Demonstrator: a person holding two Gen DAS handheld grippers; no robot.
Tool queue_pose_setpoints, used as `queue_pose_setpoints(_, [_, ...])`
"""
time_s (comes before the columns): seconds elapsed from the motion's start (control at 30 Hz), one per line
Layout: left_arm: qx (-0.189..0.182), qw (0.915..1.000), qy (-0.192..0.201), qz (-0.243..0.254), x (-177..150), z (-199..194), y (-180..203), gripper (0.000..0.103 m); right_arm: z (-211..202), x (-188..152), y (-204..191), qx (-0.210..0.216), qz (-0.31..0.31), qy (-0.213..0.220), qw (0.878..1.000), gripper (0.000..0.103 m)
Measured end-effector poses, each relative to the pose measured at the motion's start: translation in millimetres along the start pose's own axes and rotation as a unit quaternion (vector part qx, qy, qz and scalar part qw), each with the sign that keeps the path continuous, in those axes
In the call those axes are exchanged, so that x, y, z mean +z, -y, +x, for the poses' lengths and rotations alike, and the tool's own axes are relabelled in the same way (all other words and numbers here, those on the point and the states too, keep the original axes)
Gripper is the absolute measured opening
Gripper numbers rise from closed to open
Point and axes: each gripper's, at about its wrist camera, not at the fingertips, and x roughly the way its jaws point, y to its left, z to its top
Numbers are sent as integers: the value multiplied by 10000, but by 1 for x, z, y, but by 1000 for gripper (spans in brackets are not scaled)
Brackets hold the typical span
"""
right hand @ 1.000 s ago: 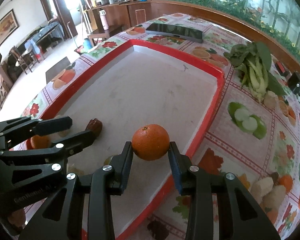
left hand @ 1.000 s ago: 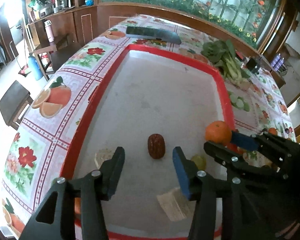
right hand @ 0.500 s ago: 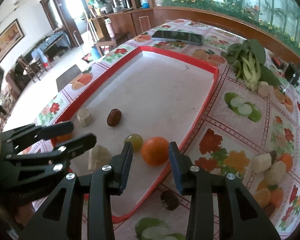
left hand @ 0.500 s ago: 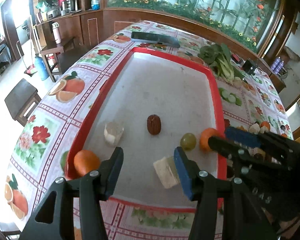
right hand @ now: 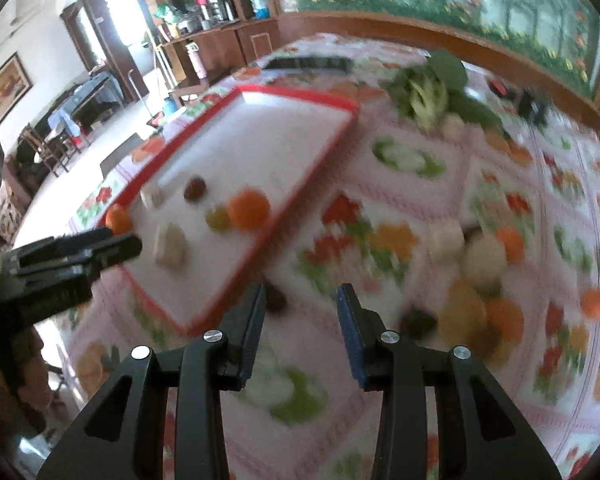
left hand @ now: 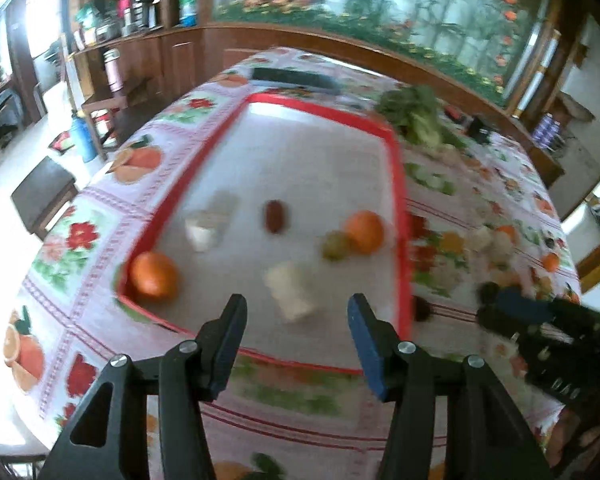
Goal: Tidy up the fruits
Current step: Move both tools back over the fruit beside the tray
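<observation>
A red-rimmed tray (left hand: 400,184) holds an orange (left hand: 364,226) beside a green round fruit (left hand: 336,244), a dark red date (left hand: 275,216), a second orange (left hand: 154,276) in the near left corner, and two white chunks (left hand: 292,292). My left gripper (left hand: 296,316) hovers open and empty above the tray's near edge. The right gripper (right hand: 300,296) is open and empty over the tablecloth, right of the tray (right hand: 300,184); the orange (right hand: 248,208) lies apart from it. A dark fruit (right hand: 276,300) sits by its left finger. Both views are motion-blurred.
Loose white, orange and dark pieces (right hand: 484,256) lie on the flowered tablecloth to the right of the tray. Leafy greens (left hand: 412,112) and a dark flat device (left hand: 296,78) lie beyond it. A stool (left hand: 44,196) stands left of the table.
The right gripper has left the orange in the tray and drawn back to the right over the tablecloth. The left gripper has pulled back toward the tray's near edge.
</observation>
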Motion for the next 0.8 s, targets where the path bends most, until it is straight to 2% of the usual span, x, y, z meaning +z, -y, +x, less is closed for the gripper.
queue_pose_setpoints(0.1, [-226,9994,-51,262,-4,0,29,56,-12,-23,26,-18,350,-56,9994,36])
queue_pose_setpoints(0.23, [-472,9965,-162,670,-9,8,70,59,-33,-51,65,-300,680,40,9972,37])
queue_pose_setpoints(0.37, [-790,9913,-434,964,-15,24,110,60,-50,-76,105,-585,1096,144,9922,37])
queue_pose_setpoints(0.47, [-781,9885,-468,1210,-15,36,137,60,-57,-89,128,-678,1330,151,9887,37])
queue_pose_setpoints(0.57, [-713,9856,-518,1444,-12,50,158,60,-64,-99,146,-574,1590,171,9855,37])
queue_pose_setpoints(0.8, [-634,9841,-637,1534,-8,75,183,60,-74,-116,169,-590,1761,227,9823,38])
